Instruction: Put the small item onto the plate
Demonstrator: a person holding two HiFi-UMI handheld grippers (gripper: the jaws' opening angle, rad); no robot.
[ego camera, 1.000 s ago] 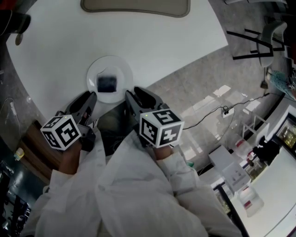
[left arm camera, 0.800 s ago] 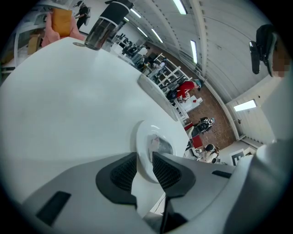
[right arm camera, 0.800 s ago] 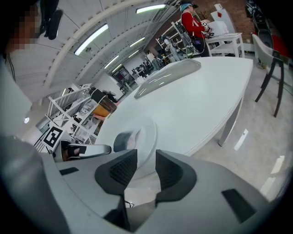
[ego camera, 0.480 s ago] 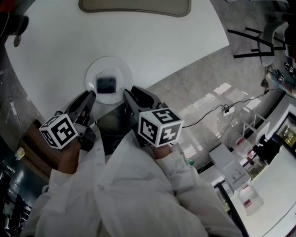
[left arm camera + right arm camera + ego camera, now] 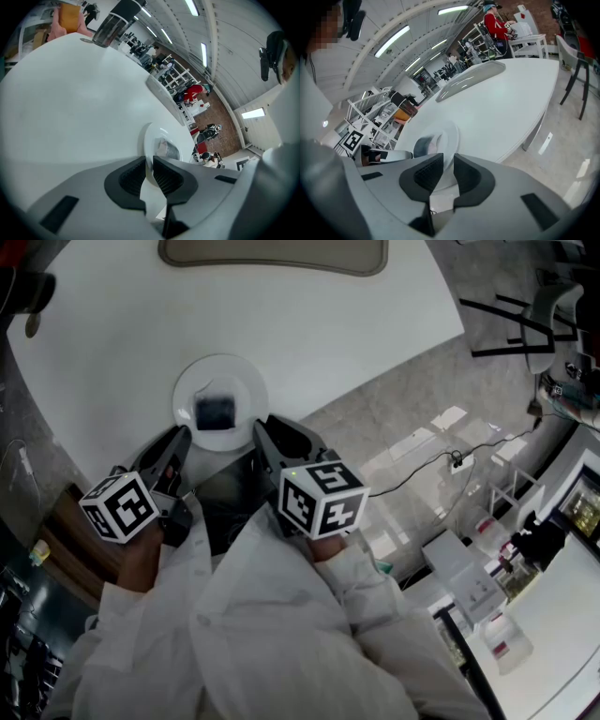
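Note:
A small dark item (image 5: 216,412) lies on the white plate (image 5: 192,388) near the white table's front edge. Both grippers hover just short of the plate, one on each side, and touch nothing. My left gripper (image 5: 180,439) shows a narrow slit between its pads (image 5: 130,174), with the plate (image 5: 151,138) and the item (image 5: 168,149) straight ahead. My right gripper (image 5: 270,431) has just been closing its jaws; a small gap stays and nothing is between them (image 5: 448,159). In the right gripper view the plate (image 5: 451,135) and the item (image 5: 423,144) lie just beyond the tips.
The round white table (image 5: 300,324) bears a long grey tray (image 5: 272,254) at its far edge. A dark seat (image 5: 225,495) sits under the near edge between my arms. A black chair (image 5: 525,324) stands on the floor at the right.

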